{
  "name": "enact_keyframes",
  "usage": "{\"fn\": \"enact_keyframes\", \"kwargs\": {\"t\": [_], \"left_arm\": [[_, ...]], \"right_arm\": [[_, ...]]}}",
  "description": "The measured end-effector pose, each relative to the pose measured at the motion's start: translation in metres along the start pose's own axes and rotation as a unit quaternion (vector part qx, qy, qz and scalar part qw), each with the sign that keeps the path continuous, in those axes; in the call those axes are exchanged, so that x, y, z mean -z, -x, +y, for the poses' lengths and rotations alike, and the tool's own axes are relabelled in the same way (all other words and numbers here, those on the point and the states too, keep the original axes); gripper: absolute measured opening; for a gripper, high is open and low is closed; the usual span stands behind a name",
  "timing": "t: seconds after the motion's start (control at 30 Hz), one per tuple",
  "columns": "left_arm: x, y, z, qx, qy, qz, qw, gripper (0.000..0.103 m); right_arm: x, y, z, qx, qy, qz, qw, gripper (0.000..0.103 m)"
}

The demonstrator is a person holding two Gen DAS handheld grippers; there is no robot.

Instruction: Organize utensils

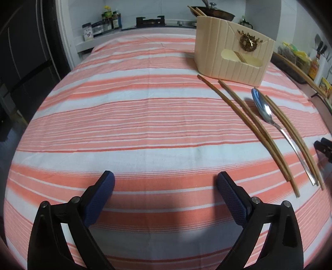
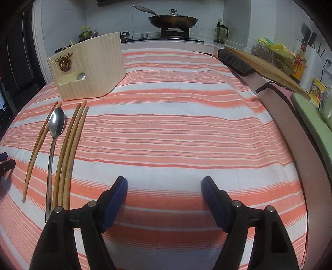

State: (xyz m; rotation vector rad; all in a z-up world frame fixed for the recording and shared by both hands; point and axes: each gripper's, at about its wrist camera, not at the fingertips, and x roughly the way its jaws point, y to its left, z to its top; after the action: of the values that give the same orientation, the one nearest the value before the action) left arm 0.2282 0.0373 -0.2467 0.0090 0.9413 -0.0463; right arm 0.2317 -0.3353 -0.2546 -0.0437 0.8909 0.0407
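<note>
**kitchenbot_fan:** So how far along is the utensil sorting here? Looks barely started to me.

**umi_tinkerer:** Partly started, I'd say. The cream holder (image 2: 89, 68) stands at the far side of the striped surface (image 1: 134, 124), and there's already a spoon bowl (image 2: 81, 76) peeking out of its low front pocket. A couple of chopstick ends (image 1: 196, 10) stick up from the tall back section too. So some stuff seems to be in.

**kitchenbot_fan:** And what's left?

**umi_tinkerer:** One metal spoon (image 2: 55, 126) lying flat just in front of the holder, with a pair of chopsticks (image 2: 38, 145) on one side and another pair (image 2: 69, 149) on the other. All roughly parallel, close together, the spoon's handle nearly touching the pair beside it. Nothing out here is in the holder yet.

**kitchenbot_fan:** Grippers doing anything?

**umi_tinkerer:** Nope. Left gripper (image 1: 165, 182) is spread wide with nothing between the pads, hovering over bare cloth with the utensils off to its right. Right gripper (image 2: 164, 187) is the same, wide apart and empty, utensils off to its left. Each one shows up at the edge of the other's view, flanking the pile.

**kitchenbot_fan:** So five pieces to go?

**umi_tinkerer:** That's my guess. Thin chopsticks lying flat on cloth will probably be the fiddly part to pinch.
</note>
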Motion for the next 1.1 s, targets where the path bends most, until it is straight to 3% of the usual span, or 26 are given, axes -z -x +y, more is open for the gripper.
{"fn": "enact_keyframes", "kwargs": {"t": [1.1], "left_arm": [[0.0003,-0.0027,0.0018,-0.005,-0.002,0.001,1.0,0.103]], "right_arm": [[-0.0012,-0.0004,-0.0015,-0.003,-0.004,0.0,1.0,0.078]]}}
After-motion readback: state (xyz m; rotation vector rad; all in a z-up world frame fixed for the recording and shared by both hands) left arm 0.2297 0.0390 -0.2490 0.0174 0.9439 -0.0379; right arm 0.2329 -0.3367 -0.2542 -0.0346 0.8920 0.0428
